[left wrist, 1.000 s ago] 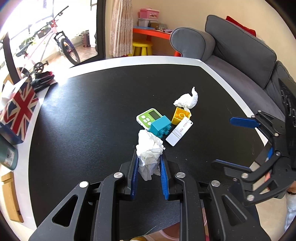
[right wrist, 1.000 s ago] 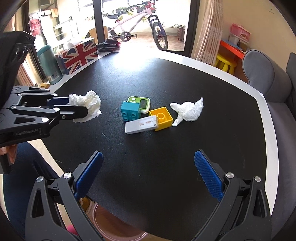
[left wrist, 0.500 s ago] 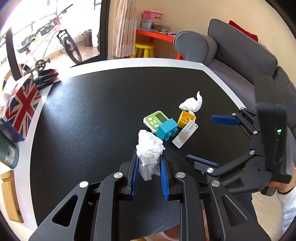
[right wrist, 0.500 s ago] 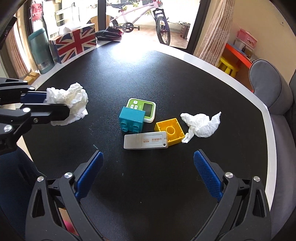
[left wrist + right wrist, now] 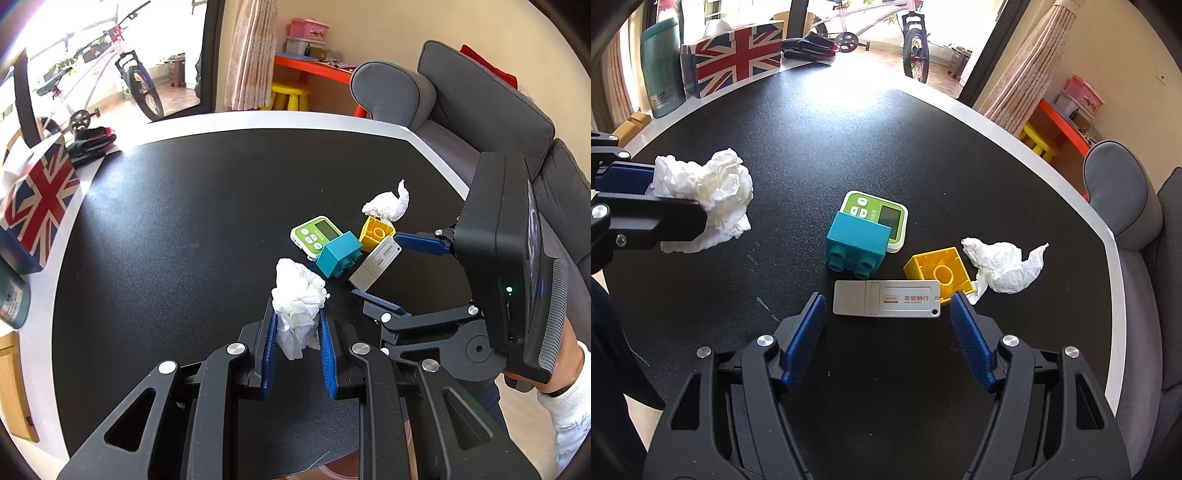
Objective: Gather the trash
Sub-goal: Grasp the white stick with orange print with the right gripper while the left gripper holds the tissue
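My left gripper (image 5: 297, 321) is shut on a crumpled white tissue (image 5: 295, 291), held a little above the black table (image 5: 166, 240) near its front edge. A second crumpled tissue (image 5: 1004, 267) lies on the table just right of a yellow brick (image 5: 938, 273). My right gripper (image 5: 886, 301) points down at the cluster, its jaws closing. A silver card-shaped stick (image 5: 871, 302) lies between its blue pads (image 5: 809, 332), which do not touch it. The second tissue sits outside the jaws, past the right fingertip. The held tissue (image 5: 716, 188) shows at the left of the right wrist view.
A teal brick (image 5: 857, 243) leans on a green timer (image 5: 882, 214) behind the silver stick. A Union Jack box (image 5: 738, 62) and a teal flask (image 5: 661, 74) stand at the far table edge. A grey sofa (image 5: 480, 103) runs along the right side.
My right gripper has come in lower and closer to the cluster, and its jaws have narrowed around the silver stick. The left gripper has kept still with its tissue.
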`<act>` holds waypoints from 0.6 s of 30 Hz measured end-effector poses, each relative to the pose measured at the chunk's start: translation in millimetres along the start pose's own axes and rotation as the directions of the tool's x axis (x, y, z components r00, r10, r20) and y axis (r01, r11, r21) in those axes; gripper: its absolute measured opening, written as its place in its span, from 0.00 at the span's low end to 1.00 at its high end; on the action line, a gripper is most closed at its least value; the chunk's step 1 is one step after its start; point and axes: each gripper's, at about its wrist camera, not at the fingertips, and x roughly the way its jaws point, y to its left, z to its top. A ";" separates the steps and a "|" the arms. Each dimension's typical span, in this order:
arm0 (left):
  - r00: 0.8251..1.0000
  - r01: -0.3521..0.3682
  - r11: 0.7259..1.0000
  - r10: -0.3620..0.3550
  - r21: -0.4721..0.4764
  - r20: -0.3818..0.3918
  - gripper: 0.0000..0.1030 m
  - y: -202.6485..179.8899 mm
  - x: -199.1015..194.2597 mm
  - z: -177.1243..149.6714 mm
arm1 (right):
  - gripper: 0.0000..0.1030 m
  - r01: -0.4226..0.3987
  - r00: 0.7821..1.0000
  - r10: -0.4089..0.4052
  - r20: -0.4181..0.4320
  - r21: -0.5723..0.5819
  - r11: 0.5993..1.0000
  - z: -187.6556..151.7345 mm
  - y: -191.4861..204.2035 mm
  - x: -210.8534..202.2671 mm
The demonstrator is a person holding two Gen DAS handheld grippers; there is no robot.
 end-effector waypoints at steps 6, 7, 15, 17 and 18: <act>1.000 0.007 1.000 -0.007 -0.004 -0.004 0.20 0.7 3.0 -0.3 | 0.56 -0.001 1.000 0.001 0.006 -0.005 1.000 0.4 -0.4 -1.1; 1.000 0.007 1.000 -0.007 -0.004 -0.003 0.20 0.5 3.3 -0.1 | 0.56 -0.004 1.000 0.004 0.009 -0.004 1.000 0.4 -0.9 -1.7; 1.000 0.006 1.000 -0.006 0.000 -0.002 0.20 -1.3 3.5 -0.8 | 0.55 -0.032 0.999 0.031 0.037 0.025 0.999 -1.2 -5.6 -14.0; 1.000 0.004 1.000 -0.004 0.001 -0.002 0.20 -2.5 2.7 -1.4 | 0.55 -0.034 0.998 0.033 0.045 0.034 0.999 -1.5 -7.9 -19.6; 1.000 0.004 1.000 -0.004 0.002 -0.001 0.20 -2.9 2.1 -1.5 | 0.55 -0.037 0.998 0.035 0.050 0.038 0.999 -2.3 -8.9 -22.9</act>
